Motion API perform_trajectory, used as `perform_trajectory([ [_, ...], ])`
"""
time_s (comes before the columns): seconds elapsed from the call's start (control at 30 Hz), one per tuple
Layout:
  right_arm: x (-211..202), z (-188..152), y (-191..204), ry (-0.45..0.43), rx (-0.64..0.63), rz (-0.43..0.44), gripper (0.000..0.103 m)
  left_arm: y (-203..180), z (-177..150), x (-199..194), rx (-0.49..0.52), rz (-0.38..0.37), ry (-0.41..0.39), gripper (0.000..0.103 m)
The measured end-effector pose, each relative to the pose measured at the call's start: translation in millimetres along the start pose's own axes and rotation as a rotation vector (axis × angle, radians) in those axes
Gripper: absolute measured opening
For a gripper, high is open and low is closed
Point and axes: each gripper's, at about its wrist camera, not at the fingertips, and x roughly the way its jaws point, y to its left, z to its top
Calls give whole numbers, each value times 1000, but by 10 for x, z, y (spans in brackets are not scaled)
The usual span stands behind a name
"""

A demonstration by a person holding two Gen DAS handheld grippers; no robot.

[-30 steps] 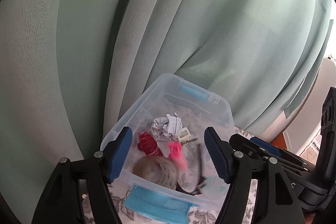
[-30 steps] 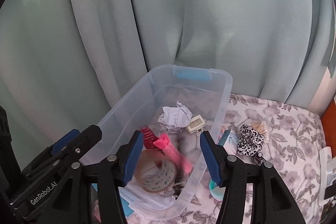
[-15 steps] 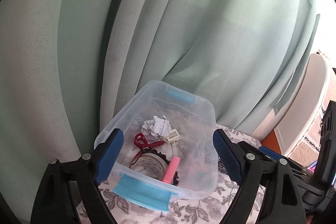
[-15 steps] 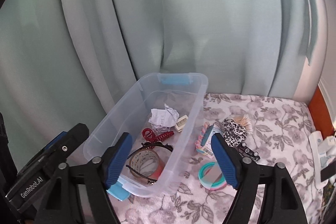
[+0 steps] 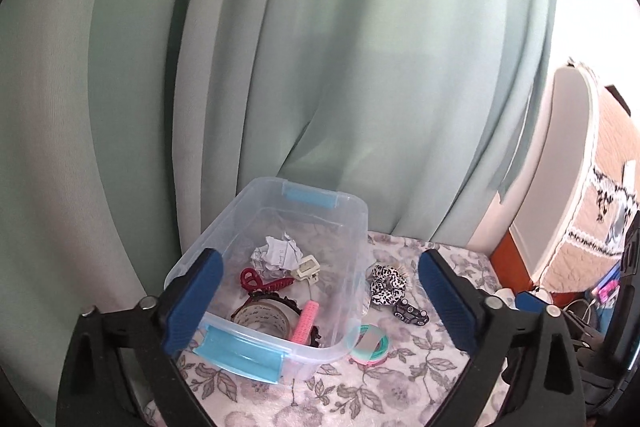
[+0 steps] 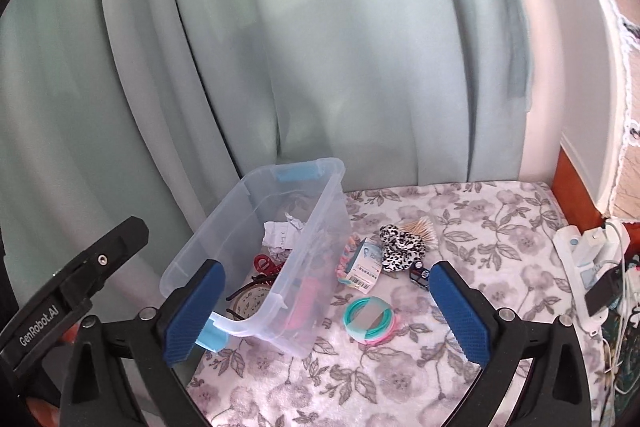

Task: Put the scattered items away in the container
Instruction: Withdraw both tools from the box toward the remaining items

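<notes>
Two claws hang above a flower-printed tabletop (image 6: 460,227), both with their blue pads spread wide and nothing between them. The left claw (image 5: 320,303) frames the clear plastic container (image 5: 360,227), which stands at the left of the cloth against a pale green curtain (image 5: 320,47). In that view the near end of the container, with its blue latch (image 5: 240,353), lies between and just below the two pads. Inside it lie a crumpled paper ball (image 5: 276,253), a cream clip (image 5: 306,267), a red hair claw clip (image 5: 260,281), a roll of tape (image 5: 264,317) and a pink comb-like piece (image 5: 305,321).

The right claw (image 6: 326,311) sits further to the right, so the container's near right corner (image 6: 256,331) falls between its pads, close to the left pad. Items outside the container lie ahead of this claw on the cloth: a bundle of pastel hair ties (image 6: 370,321) nearest and roughly central between the pads, a tagged card packet (image 6: 364,263) just beside the container wall, a black-and-white scrunchie (image 6: 400,245) touching a bunch of toothpicks (image 6: 418,227), and a small dark toy car (image 6: 420,273) close to the right pad's tip. A white power strip (image 6: 584,267) with plugs lies at the far right edge.
</notes>
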Motion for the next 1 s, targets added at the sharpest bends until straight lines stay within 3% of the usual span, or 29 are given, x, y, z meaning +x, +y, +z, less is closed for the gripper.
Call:
perform_trajectory([
  [0.17, -200, -64, -355, -39, 48, -14, 103, -306, -23, -15, 38, -9, 8, 99],
  [0.5, -346, -229, -1077, -84, 137, -85, 103, -800, -307, 202, 67, -104, 44, 103],
  [0.83, -90, -442, -1409, -34, 175, -125, 103, -911, -634, 638, 105, -116, 118, 103],
  [1.0, 151, -576, -1521, 31, 173, -143, 103, -945, -804, 888, 120, -132, 198, 103],
])
